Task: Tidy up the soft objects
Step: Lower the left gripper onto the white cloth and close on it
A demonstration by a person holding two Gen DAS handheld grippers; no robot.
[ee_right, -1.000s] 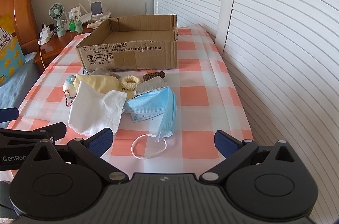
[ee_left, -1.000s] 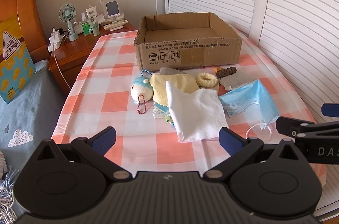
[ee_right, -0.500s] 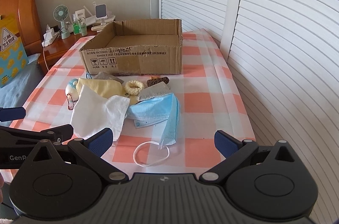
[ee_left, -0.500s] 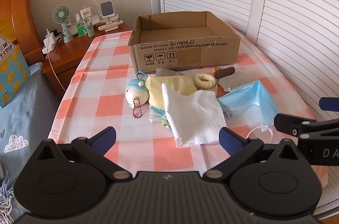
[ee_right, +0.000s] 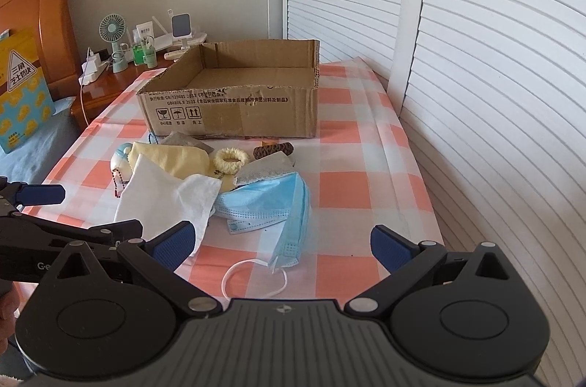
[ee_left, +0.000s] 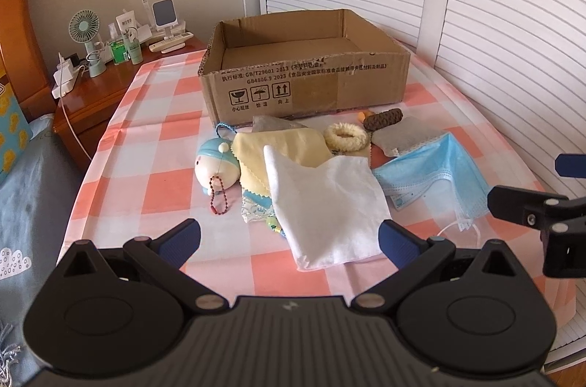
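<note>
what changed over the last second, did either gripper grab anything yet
Nothing was grabbed. Both the left gripper and the right gripper have their jaws wide open and empty, as before. The views shifted slightly: both grippers moved in toward the pile, so the cardboard box and white cloth look a little nearer. The blue face mask, cream scrunchie and plush toy lie where they were.

Left gripper [ee_left: 289,238] — lower centre of the left wrist view, jaws spread wide, nothing between the blue pads [ee_left: 180,238]; also visible at the left edge of the right wrist view. Right gripper [ee_right: 281,242] — lower centre of its own view, jaws equally wide, empty.
</note>
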